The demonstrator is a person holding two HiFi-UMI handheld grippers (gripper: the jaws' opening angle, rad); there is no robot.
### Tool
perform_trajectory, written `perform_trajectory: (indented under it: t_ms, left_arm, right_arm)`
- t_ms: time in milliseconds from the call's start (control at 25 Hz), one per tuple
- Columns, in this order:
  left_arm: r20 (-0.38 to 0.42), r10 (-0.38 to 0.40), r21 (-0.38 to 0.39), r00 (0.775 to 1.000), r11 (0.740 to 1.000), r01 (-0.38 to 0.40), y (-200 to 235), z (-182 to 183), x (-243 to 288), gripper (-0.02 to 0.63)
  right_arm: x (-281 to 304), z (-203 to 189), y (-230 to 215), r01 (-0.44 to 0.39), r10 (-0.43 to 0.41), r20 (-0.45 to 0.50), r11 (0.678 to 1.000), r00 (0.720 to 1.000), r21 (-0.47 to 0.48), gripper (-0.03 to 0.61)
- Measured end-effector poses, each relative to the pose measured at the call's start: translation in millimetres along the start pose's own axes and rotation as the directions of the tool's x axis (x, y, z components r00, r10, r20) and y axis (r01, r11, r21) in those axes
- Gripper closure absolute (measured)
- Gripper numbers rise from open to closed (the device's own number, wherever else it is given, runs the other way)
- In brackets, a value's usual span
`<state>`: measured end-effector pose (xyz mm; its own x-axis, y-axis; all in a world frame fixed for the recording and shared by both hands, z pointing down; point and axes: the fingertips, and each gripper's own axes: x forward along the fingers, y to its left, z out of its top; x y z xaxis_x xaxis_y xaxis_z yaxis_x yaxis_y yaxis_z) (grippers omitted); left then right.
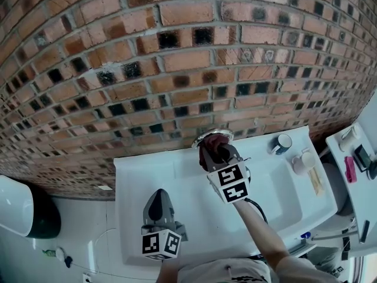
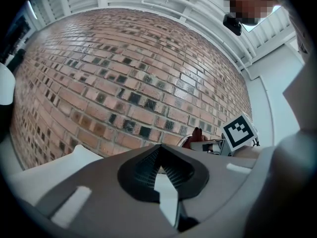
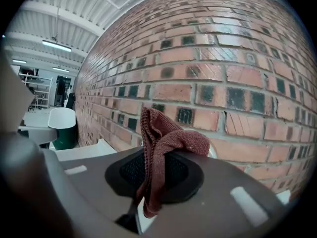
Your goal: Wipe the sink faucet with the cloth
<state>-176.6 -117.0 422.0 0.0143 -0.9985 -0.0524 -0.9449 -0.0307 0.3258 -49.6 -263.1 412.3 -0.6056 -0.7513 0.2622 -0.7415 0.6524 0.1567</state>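
Note:
A dark red cloth (image 3: 156,148) is pinched in my right gripper (image 3: 148,182), which is shut on it. In the head view that gripper (image 1: 217,153) holds the cloth (image 1: 212,149) against the chrome faucet (image 1: 209,136) at the back of the white sink (image 1: 271,187); only the faucet's rim shows past the cloth. My left gripper (image 1: 158,208) hangs over the sink's left part, away from the faucet. Its jaws (image 2: 161,175) are closed together with nothing between them. From the left gripper view the cloth (image 2: 197,133) shows beside the right gripper's marker cube.
A brick wall (image 1: 177,58) rises right behind the sink. A blue-and-white mug (image 1: 283,142) and a white cup (image 1: 304,161) stand on the sink's right ledge. A white toilet (image 1: 15,205) sits at far left, a shelf with small items (image 1: 359,158) at far right.

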Motion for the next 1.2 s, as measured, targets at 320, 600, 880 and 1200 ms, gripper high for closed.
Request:
perform_trajectory:
  t_ms: [320,600,880,1200]
  left_arm:
    - [0.011,0.008,-0.004,1.000,1.000,-0.008,5,0,-1,0.609]
    - [0.006,0.028,-0.002,1.000,1.000,-0.028,9,5,-7,0.609]
    - [0.001,0.002,-0.006,1.000,1.000,-0.002,1,1,-3,0.609]
    - [-0.008,0.005,-0.005,1.000,1.000,-0.005,0,1,0,0.610]
  right_arm:
    - [-3,4,57,-0.161,0.162,-0.012,0.966,0.987,-0.203,0.531]
    - [17,16,36,-0.089,0.085,-0.027,0.971,0.996,-0.221,0.531]
    - [-11,50,-11,0.026,-0.015,0.077,0.987,0.997,-0.157,0.529]
    - [-34,22,-99,0.233,-0.231,0.029,0.970,0.972,-0.066,0.529]
